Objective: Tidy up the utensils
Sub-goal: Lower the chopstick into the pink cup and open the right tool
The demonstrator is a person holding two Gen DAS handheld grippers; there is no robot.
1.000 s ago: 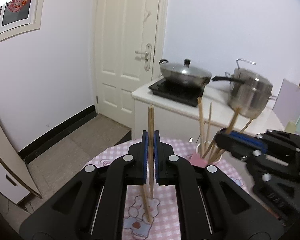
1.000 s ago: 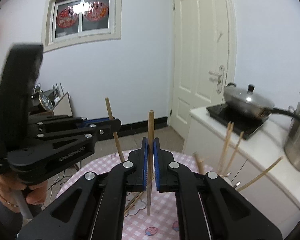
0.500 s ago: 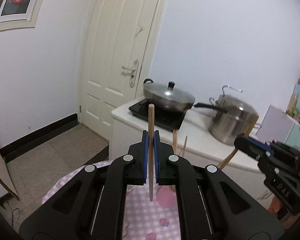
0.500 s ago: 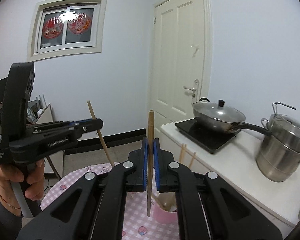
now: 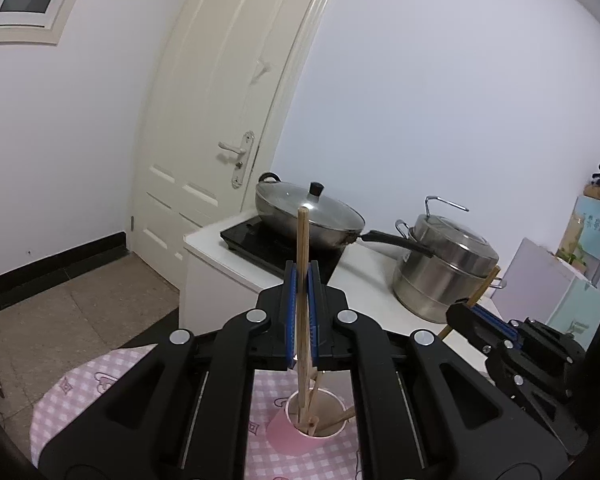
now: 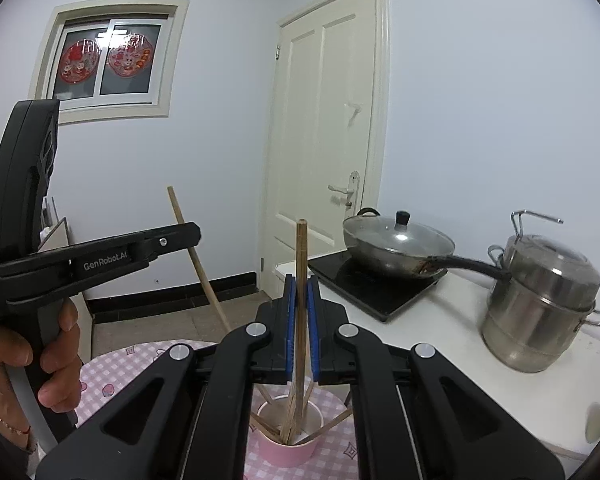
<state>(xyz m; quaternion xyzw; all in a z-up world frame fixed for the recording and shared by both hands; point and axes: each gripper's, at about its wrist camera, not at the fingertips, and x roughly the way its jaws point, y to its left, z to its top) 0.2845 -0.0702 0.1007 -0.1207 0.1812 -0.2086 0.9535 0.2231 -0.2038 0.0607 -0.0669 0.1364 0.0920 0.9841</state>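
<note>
Left gripper [image 5: 302, 312] jaws pinch an upright chopstick [image 5: 302, 280], its lower end inside the pink cup [image 5: 300, 438]; right gripper [image 6: 300, 320] jaws likewise pinch a second chopstick [image 6: 301, 280] entering that cup.

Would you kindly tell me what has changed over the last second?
Both hand-held grippers moved over the pink cup: the left hand-held gripper and right hand-held gripper now hold their chopsticks with lower ends inside it. Both grips stayed shut.
</note>
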